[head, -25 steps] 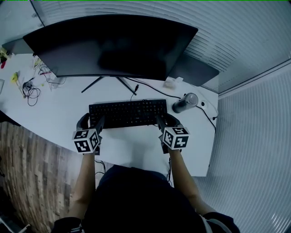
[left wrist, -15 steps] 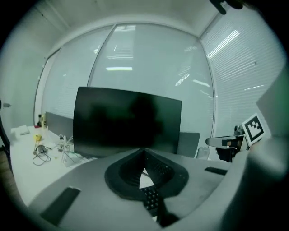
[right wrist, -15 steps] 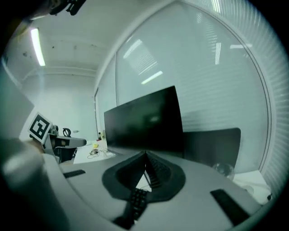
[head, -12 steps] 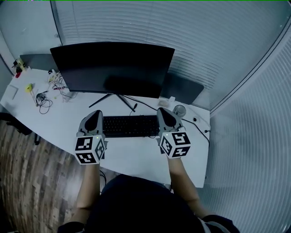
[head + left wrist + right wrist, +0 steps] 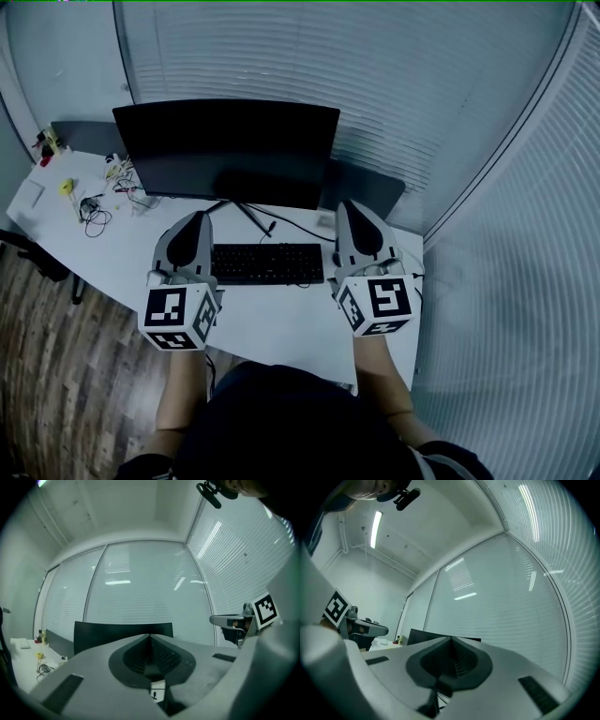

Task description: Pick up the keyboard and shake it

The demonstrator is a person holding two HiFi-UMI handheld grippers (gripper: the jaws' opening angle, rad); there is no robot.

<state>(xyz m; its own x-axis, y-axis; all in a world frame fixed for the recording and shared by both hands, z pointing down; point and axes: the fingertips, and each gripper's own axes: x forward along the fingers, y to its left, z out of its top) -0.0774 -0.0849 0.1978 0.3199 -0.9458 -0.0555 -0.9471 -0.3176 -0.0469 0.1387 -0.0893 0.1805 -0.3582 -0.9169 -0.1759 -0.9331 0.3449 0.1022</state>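
Observation:
The black keyboard (image 5: 267, 263) lies flat on the white desk (image 5: 272, 323) in front of the monitor (image 5: 230, 150). Neither gripper touches it. My left gripper (image 5: 194, 218) hovers above the keyboard's left end and my right gripper (image 5: 351, 207) above its right end, both lifted well off the desk. In the left gripper view the jaws (image 5: 150, 637) meet with nothing between them, and the right gripper view shows the same (image 5: 451, 641). Both point level, toward the monitor's top edge (image 5: 123, 630) and the blinds. The keyboard is out of both gripper views.
A dark flat screen (image 5: 370, 192) leans behind the monitor's right side. Cables and small items (image 5: 89, 202) clutter the desk's left end. Slatted walls (image 5: 422, 112) close in behind and on the right. Wooden floor (image 5: 66, 356) lies to the left.
Both grippers were open at the keyboard's ends a second ago. They have since risen off the desk and shut empty. The keyboard has stayed on the desk.

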